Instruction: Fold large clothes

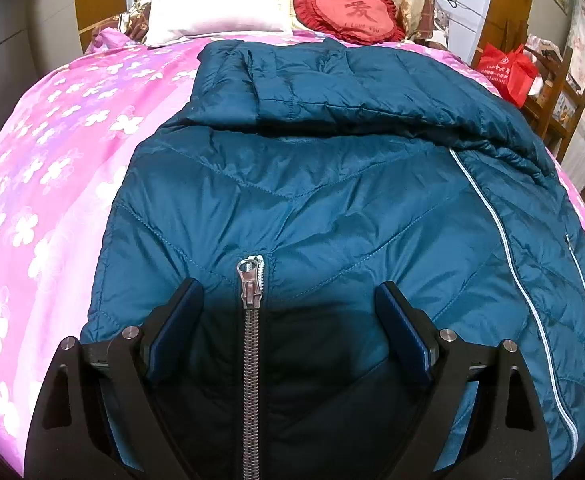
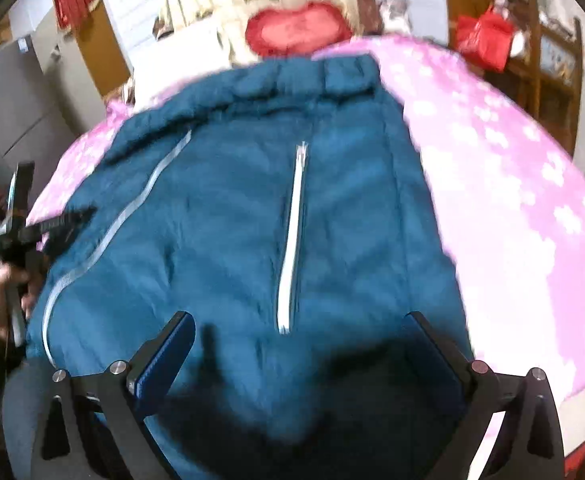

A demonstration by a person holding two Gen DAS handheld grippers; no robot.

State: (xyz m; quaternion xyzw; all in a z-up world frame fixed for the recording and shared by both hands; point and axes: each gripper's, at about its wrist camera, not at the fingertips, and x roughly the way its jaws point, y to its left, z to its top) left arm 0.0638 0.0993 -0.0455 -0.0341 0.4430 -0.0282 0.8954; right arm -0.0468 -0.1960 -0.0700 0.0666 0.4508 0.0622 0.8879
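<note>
Two tongs, left [image 1: 288,308] and right [image 2: 300,344], hover spread and empty over my teal quilted jacket [image 1: 312,200], spread flat on the pink bed [image 1: 52,160] for folding.

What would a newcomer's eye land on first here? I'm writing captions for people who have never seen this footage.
First the teal quilted jacket, spread over most of the pink flowered bedspread, with a metal zipper pull between the open left gripper. Behind it, a red heart-shaped cushion lies at the head of the bed beside a white pillow. The right gripper hangs open over the jacket's white pocket zipper.
</note>
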